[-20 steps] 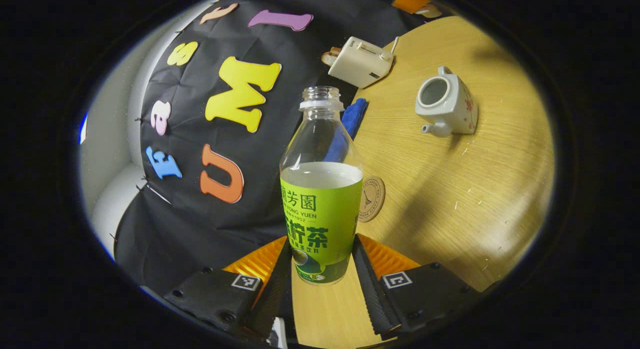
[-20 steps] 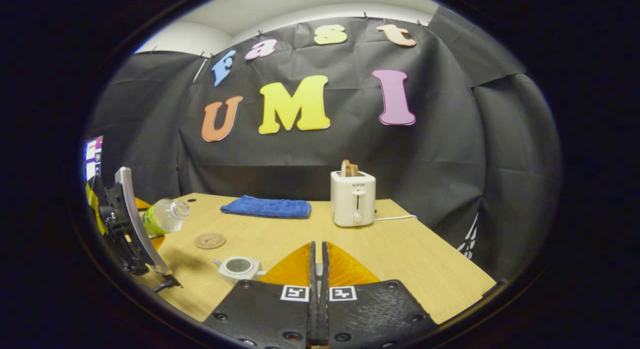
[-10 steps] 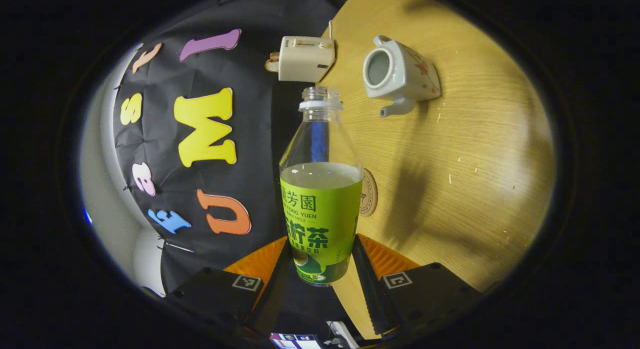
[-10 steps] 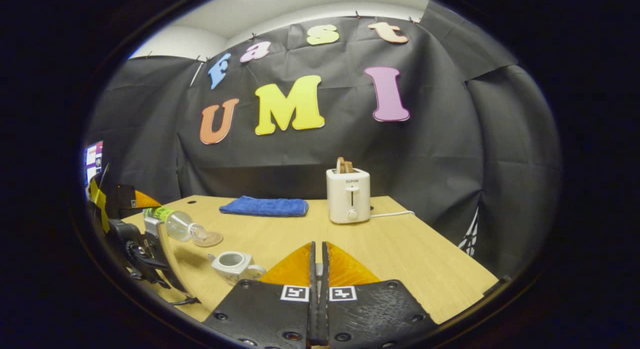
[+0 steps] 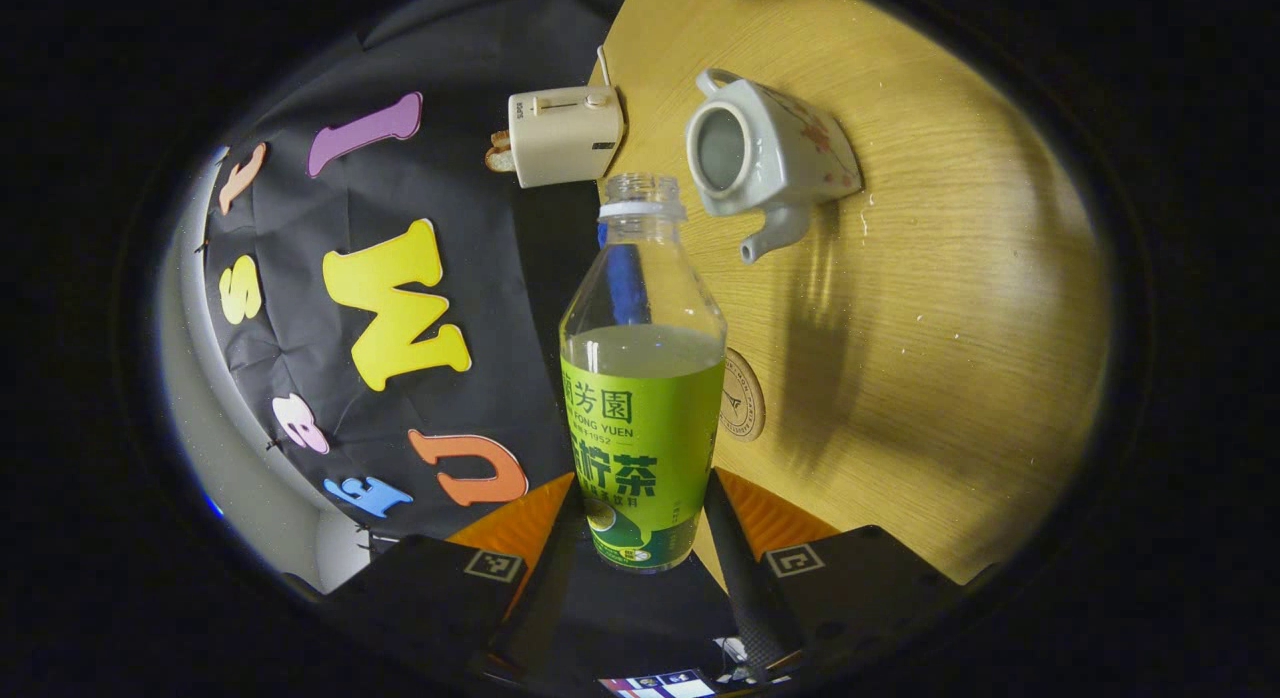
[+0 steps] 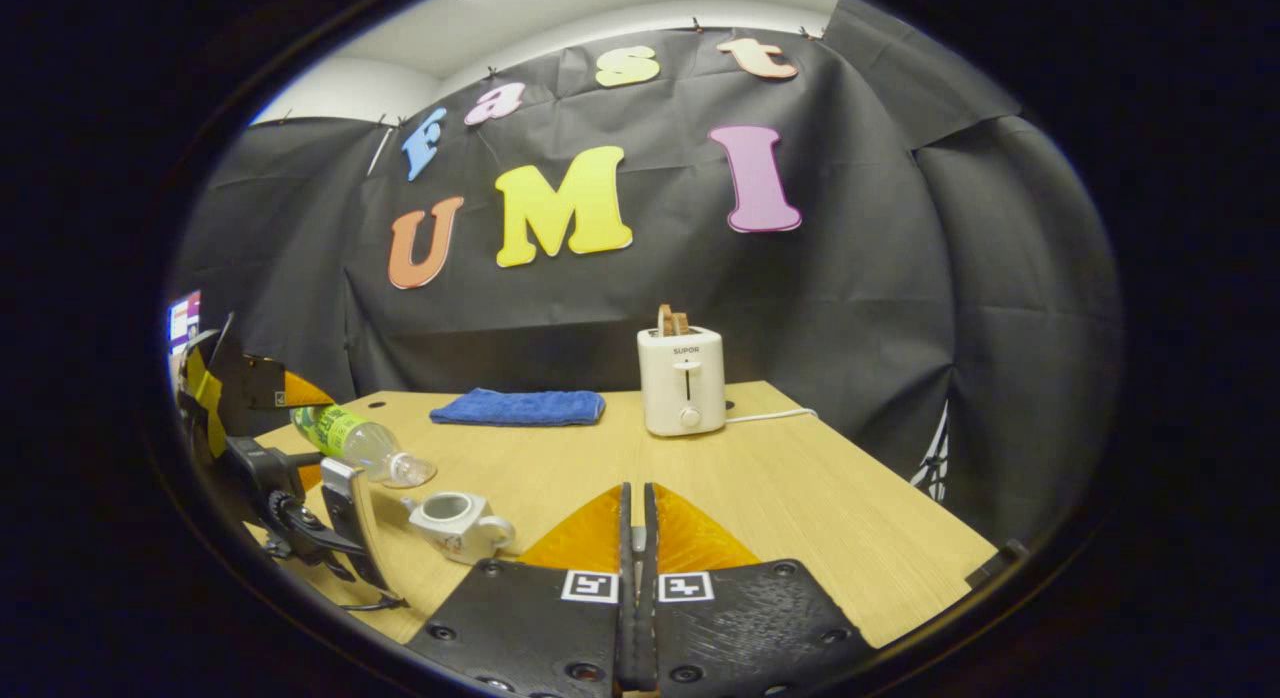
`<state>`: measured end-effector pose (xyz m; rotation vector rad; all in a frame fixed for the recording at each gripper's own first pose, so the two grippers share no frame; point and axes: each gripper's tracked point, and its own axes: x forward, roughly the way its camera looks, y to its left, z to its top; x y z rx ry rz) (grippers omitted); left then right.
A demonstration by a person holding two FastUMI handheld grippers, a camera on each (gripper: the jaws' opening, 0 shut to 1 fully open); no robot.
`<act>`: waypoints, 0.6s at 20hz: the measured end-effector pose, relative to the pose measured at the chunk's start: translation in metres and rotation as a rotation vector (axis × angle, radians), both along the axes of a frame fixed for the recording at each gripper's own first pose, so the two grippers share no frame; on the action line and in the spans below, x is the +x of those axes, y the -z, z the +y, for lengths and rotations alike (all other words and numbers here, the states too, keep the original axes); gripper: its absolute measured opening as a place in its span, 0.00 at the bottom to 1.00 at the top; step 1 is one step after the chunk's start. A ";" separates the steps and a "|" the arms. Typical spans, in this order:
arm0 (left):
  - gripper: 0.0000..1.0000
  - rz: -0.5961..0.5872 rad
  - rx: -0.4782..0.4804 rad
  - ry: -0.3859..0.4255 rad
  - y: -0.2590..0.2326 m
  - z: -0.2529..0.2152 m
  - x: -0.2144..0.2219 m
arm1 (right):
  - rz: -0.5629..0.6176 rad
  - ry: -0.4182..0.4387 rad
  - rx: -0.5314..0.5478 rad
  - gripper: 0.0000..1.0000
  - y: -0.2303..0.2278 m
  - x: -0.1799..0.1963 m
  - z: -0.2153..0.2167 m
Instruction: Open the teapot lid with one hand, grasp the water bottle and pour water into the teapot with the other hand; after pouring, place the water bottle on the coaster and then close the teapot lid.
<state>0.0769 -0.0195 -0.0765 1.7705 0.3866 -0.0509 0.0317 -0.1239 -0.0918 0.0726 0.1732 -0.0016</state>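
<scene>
Green-labelled water bottle (image 5: 642, 378), uncapped and part full, sits clamped between both fingers of the left claw (image 5: 645, 538) in the left gripper view, its mouth just beside the lidless teapot (image 5: 765, 158) on the desk (image 5: 950, 308); the coaster (image 5: 742, 408) lies behind the bottle

In the right gripper view, the right claw (image 6: 637, 578) is pressed closed; whether it pinches anything I cannot tell. The bottle (image 6: 362, 442) tilts toward the teapot (image 6: 455, 523)

Black textured tongs (image 6: 637, 578) bodies with round screws, square black-white marker tags, ribbed orange wedges behind fingers.
</scene>
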 end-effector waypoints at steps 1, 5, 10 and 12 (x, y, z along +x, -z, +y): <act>0.73 0.001 0.024 0.001 -0.003 0.000 0.000 | -0.001 -0.001 0.001 0.00 0.001 0.000 0.000; 0.73 0.001 0.101 0.021 -0.010 -0.006 0.006 | -0.002 -0.004 0.006 0.00 0.002 0.000 0.000; 0.73 0.002 0.178 0.042 -0.015 -0.013 0.010 | 0.002 -0.009 0.008 0.00 0.004 -0.001 0.000; 0.73 -0.002 0.201 0.051 -0.016 -0.018 0.010 | 0.001 -0.008 0.011 0.00 0.005 0.001 -0.001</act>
